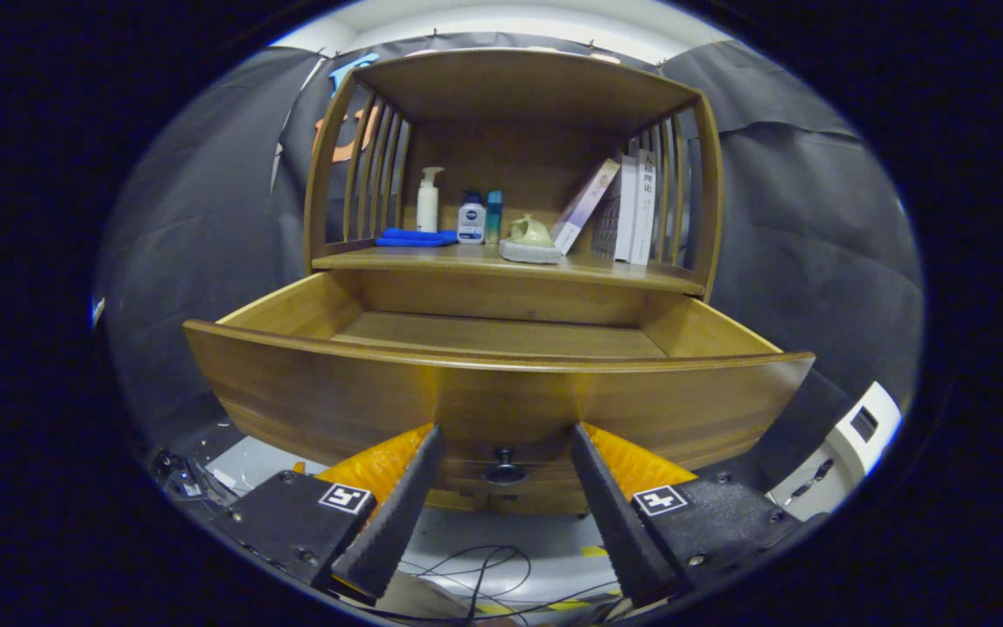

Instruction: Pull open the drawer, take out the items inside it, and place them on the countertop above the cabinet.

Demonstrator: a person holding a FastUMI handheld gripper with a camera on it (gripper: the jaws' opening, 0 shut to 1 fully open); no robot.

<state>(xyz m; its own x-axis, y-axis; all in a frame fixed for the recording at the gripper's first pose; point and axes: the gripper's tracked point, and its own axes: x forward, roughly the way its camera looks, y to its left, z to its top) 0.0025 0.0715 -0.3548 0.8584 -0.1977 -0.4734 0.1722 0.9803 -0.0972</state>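
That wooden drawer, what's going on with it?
A person's hand-held gripper sits open in front of the drawer, which is pulled out. Its small dark knob lies between the fingers, not pinched. The visible drawer floor looks bare. A blue cloth, bottles and books stand on the countertop above.

Brown wooden drawer point(501, 396), dark knob point(504, 470); black ribbed fingers point(397, 514), blue cloth point(416, 237).

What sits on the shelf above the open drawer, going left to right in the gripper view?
Blue cloth → white pump bottle → small white bottle with dark cap → teal bottle → pale green teapot on a grey pad → leaning book → upright books. The gripper is open, fingers either side of the drawer knob.
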